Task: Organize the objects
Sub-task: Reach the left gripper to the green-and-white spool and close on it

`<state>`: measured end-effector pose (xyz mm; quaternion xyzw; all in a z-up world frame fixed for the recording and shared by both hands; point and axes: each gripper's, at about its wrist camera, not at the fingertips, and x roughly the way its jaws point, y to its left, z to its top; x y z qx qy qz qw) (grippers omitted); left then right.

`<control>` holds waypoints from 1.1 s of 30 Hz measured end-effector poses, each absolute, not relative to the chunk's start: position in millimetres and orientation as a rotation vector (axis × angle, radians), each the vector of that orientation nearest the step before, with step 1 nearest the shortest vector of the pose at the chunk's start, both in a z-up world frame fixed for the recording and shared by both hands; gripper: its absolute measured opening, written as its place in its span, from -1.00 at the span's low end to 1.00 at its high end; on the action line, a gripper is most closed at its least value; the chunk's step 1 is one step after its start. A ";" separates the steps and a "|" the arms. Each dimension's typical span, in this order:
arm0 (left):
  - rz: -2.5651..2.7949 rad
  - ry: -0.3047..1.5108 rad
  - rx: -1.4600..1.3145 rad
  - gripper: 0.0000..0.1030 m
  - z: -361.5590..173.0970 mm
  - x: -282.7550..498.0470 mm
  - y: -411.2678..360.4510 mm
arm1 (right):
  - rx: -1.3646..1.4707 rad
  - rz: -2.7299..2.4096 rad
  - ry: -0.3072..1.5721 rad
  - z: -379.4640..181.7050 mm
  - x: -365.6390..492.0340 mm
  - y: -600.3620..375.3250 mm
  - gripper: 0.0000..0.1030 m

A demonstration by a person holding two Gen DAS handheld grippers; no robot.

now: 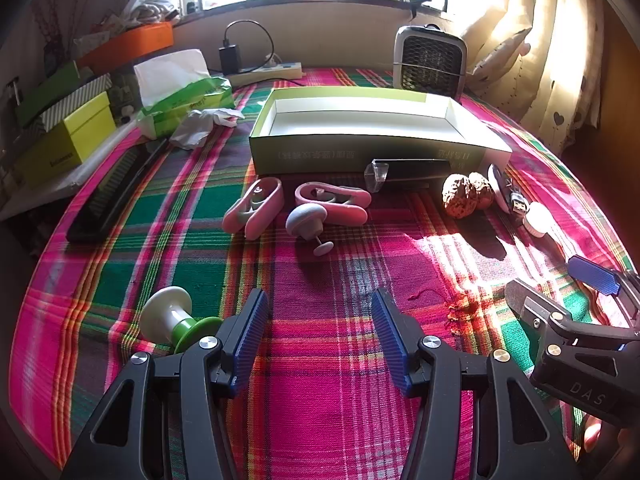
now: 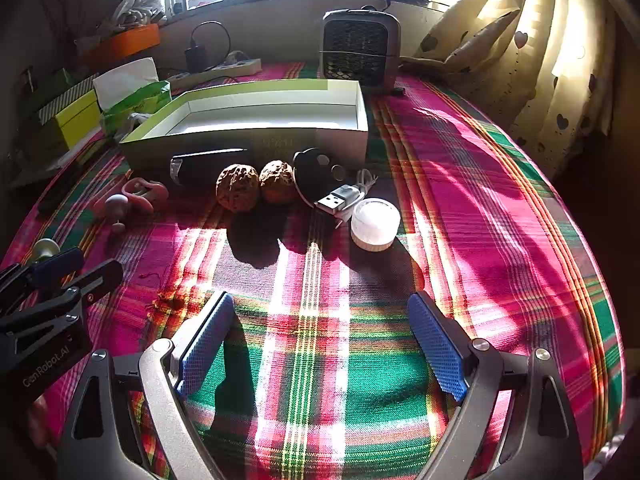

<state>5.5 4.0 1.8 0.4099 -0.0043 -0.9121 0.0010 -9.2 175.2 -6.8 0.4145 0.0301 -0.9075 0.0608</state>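
Observation:
An open, empty green box [image 1: 360, 148] [image 2: 248, 140] stands mid-table on the plaid cloth. In front of it lie two pink clips [image 1: 256, 206], a grey knob piece [image 1: 306, 220], a black bar with a clear cap [image 1: 412, 170], two walnuts [image 1: 466, 196] [image 2: 256, 186], a USB cable [image 2: 340, 200] and a white round lamp [image 2: 375, 224]. A white-and-green knob [image 1: 176, 318] lies beside my left gripper [image 1: 320, 312], which is open and empty. My right gripper [image 2: 320, 320] is open and empty, short of the lamp.
A small heater [image 1: 430, 60] stands behind the box. A tissue pack [image 1: 184, 96], crumpled paper [image 1: 200, 126], a black comb [image 1: 116, 192], yellow boxes [image 1: 68, 140] and a power strip [image 1: 268, 72] sit at the left and back. Curtains [image 2: 540, 60] hang at the right.

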 end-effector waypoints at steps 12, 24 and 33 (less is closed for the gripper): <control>-2.866 -0.017 1.282 0.01 2.4 8.3 5.9 | 1.253 -2.746 0.090 -6.3 -8.4 176.1 0.72; -2.868 -0.031 1.291 0.02 6.2 10.8 4.2 | 1.252 -2.746 0.090 -6.0 -7.6 176.5 0.72; -2.966 -0.186 1.287 0.01 7.4 37.9 3.6 | 1.249 -2.740 0.091 -6.0 -5.8 177.1 0.72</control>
